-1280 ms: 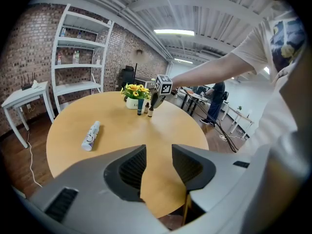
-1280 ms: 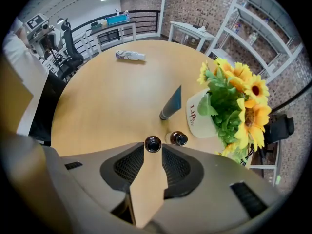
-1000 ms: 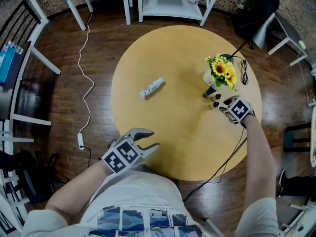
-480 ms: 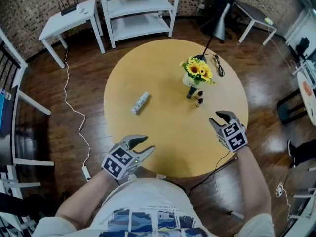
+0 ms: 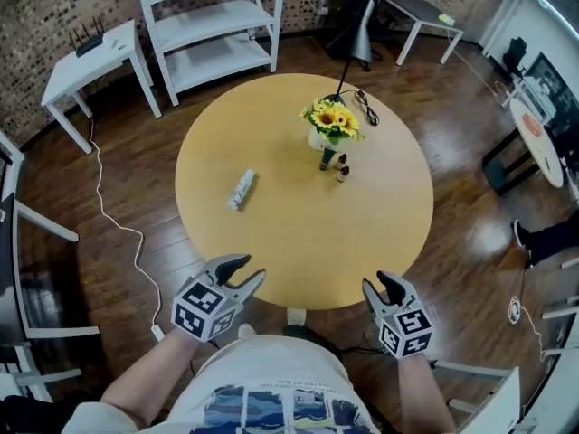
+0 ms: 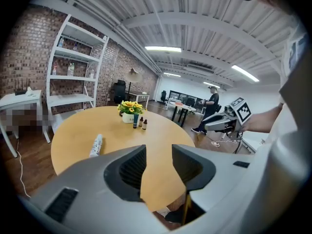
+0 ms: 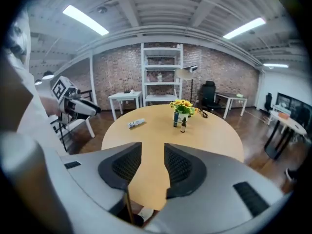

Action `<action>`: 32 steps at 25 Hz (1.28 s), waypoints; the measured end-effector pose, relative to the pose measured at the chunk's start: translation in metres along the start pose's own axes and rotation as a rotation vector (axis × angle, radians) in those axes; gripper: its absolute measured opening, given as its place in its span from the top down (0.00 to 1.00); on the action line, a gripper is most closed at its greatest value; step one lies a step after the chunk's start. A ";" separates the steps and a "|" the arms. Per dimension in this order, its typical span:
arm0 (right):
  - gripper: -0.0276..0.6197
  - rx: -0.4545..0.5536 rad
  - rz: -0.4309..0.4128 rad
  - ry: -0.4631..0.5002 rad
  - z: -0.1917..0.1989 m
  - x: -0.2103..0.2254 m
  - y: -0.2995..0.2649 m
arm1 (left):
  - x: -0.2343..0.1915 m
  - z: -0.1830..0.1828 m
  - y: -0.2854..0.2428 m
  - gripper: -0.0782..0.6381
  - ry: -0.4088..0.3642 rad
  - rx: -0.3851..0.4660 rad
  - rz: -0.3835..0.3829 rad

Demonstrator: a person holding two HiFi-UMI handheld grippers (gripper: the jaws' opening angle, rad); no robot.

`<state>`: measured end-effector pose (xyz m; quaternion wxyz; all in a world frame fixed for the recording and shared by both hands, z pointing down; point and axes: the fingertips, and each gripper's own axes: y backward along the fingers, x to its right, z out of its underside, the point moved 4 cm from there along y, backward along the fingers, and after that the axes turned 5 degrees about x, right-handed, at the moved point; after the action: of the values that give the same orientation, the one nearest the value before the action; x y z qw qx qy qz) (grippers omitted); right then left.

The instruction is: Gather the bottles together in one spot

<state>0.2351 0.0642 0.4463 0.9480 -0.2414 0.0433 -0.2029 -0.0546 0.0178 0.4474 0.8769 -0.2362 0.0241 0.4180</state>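
The round wooden table [image 5: 298, 242] fills most of what I see, and both my tools hang off its near edge, well apart from anything on it. My left gripper [image 5: 249, 271] has its jaws parted with nothing between them but the view of the tabletop, and my right gripper [image 5: 378, 283] is the same, parted and empty. Far across the table stands the sunflower pot [image 5: 318, 138], which seems to mark the gathering spot. Next in size is the white bottle [image 5: 241, 190], lying on its side alone, left of centre and well apart from the rest. Its long axis runs roughly away from me, with the far end tilted a little to the right; which end carries the cap I cannot tell. I judge it to be light plastic, stiff enough to pinch but round and likely to roll, so I would close across its middle, jaws square to its length. The tall dark bottle [image 5: 326, 159] stands upright just beside the pot. The two small brown bottles [image 5: 343, 174] stand upright next to it. They look like glass, top-heavy and easy to tip, and are best taken low on the body.
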 end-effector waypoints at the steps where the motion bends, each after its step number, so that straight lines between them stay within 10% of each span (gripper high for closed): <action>1: 0.68 0.027 0.037 -0.036 0.001 -0.005 0.011 | 0.000 0.002 0.005 0.66 -0.001 0.001 -0.006; 10: 0.66 0.292 0.232 -0.190 -0.011 -0.060 0.082 | 0.001 0.024 0.051 0.63 0.069 0.003 -0.115; 32: 0.66 0.209 0.063 -0.153 -0.019 -0.089 0.037 | -0.040 0.037 0.038 0.58 0.059 -0.059 -0.202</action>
<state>0.1640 0.1214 0.4111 0.9744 -0.1545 -0.0429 -0.1577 -0.1147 0.0260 0.4748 0.9061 -0.2753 0.0137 0.3208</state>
